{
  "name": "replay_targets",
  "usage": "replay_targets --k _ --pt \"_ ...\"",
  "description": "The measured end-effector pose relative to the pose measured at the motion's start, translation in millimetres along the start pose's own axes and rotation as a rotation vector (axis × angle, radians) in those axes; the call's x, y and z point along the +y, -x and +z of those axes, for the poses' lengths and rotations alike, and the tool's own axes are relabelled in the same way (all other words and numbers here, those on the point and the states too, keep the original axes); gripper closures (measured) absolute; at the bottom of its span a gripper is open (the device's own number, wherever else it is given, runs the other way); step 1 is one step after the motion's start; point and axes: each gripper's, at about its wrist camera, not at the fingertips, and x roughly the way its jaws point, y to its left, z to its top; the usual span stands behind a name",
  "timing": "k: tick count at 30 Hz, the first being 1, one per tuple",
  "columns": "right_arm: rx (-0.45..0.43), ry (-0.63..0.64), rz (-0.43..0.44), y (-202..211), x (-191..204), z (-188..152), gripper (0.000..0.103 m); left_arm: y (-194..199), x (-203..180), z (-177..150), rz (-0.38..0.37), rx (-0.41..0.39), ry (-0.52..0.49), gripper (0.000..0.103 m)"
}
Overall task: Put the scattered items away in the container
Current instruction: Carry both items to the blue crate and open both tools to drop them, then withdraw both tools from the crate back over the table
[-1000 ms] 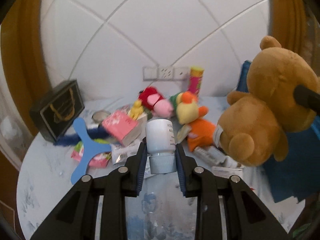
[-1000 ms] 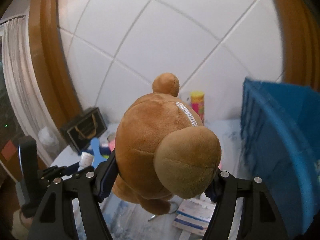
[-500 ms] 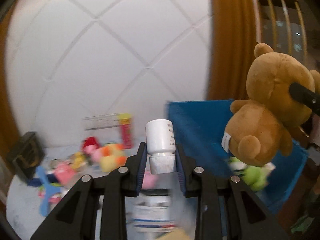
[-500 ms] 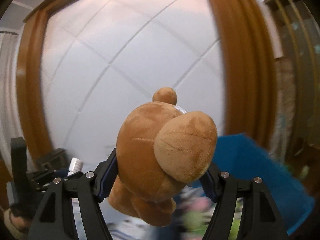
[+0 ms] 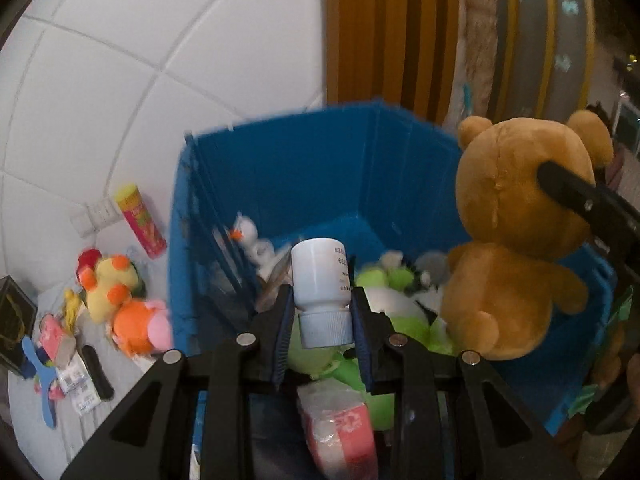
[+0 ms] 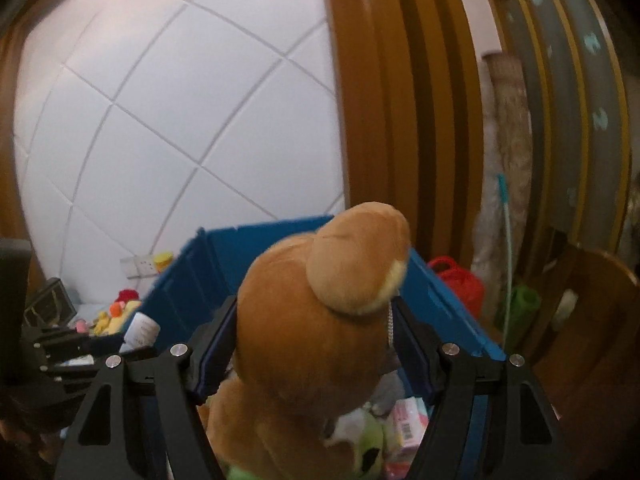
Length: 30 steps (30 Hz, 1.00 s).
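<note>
Now drop step: left gripper [image 5: 322,312] clamped on white bottle [image 5: 321,284], right gripper [image 6: 314,344] clamped on teddy bear [image 6: 316,320], both over blue bin [image 5: 280,168]. Next: open fingers, let both fall w/ other toys.

A white tiled wall [image 6: 160,128] stands behind. Brown wood posts [image 6: 384,120] rise beside it. A wall socket [image 5: 96,216] sits low on the wall. A red jug [image 6: 460,284] and something green [image 6: 520,304] stand farther right.
</note>
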Motion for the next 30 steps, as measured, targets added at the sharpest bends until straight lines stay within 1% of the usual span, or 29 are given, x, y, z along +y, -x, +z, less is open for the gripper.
replay_targets --k 1,2,3,4,5,6,7,8,11,14,18,21,22,23,26,30 --pt "0.009 -0.021 0.023 -4.9 -6.8 -0.1 0.033 -0.7 -2.5 1.9 0.007 -0.003 -0.005 0.075" --pt "0.018 -0.043 0.049 -9.4 -13.8 0.2 0.034 -1.4 -5.0 3.8 0.013 -0.006 -0.010 0.071" --pt "0.027 -0.066 0.075 -13.9 -20.7 0.4 0.035 -5.2 -7.1 3.8 0.025 0.008 -0.016 0.054" --pt "0.009 -0.082 0.095 -11.9 -24.0 1.8 0.030 -9.7 -9.1 3.2 0.038 0.028 -0.021 0.030" --pt "-0.042 -0.079 0.073 -4.9 -25.9 4.4 0.022 -9.1 -8.9 3.1 0.059 0.036 -0.017 0.024" --pt "-0.049 -0.077 0.025 -4.1 -30.5 5.6 0.001 -7.1 -7.3 2.3 0.062 0.030 -0.007 0.023" --pt "-0.042 -0.084 0.003 -5.0 -34.4 5.2 0.000 -5.3 -5.4 1.3 0.059 0.022 0.004 0.019" --pt "-0.031 -0.095 0.003 -7.4 -37.4 5.2 0.000 -5.6 -2.6 0.6 0.059 0.021 0.016 0.018" --pt "0.006 -0.124 0.014 -14.3 -43.4 5.3 0.000 -8.6 6.7 -1.1 0.061 0.027 0.052 0.017" --pt "0.019 -0.123 0.004 -18.3 -46.0 5.0 0.000 -9.9 13.5 -2.4 0.055 0.024 0.082 0.017" --pt "0.036 -0.122 0.002 -21.2 -42.8 4.8 0.000 -16.8 15.6 -2.4 0.063 0.018 0.088 0.017" --pt "0.038 -0.121 -0.002 -18.8 -40.0 3.1 0.000 -12.8 17.1 -3.3 0.066 -0.020 0.093 0.017" --pt "0.040 -0.119 -0.001 -17.5 -38.7 1.8 0.000 -8.2 17.8 -4.2 0.057 -0.035 0.095 0.017" --pt "0.041 -0.115 0.000 -15.6 -36.9 0.8 0.000 -2.7 18.4 -5.4 0.044 -0.051 0.097 0.017" --pt "0.042 -0.095 -0.003 -4.9 -27.4 -2.4 0.000 16.0 24.3 -12.2 0.037 -0.092 0.102 0.017" --pt "0.036 -0.073 -0.005 11.7 -9.3 -6.9 0.000 46.6 44.2 -25.5 0.049 -0.154 0.142 0.017"
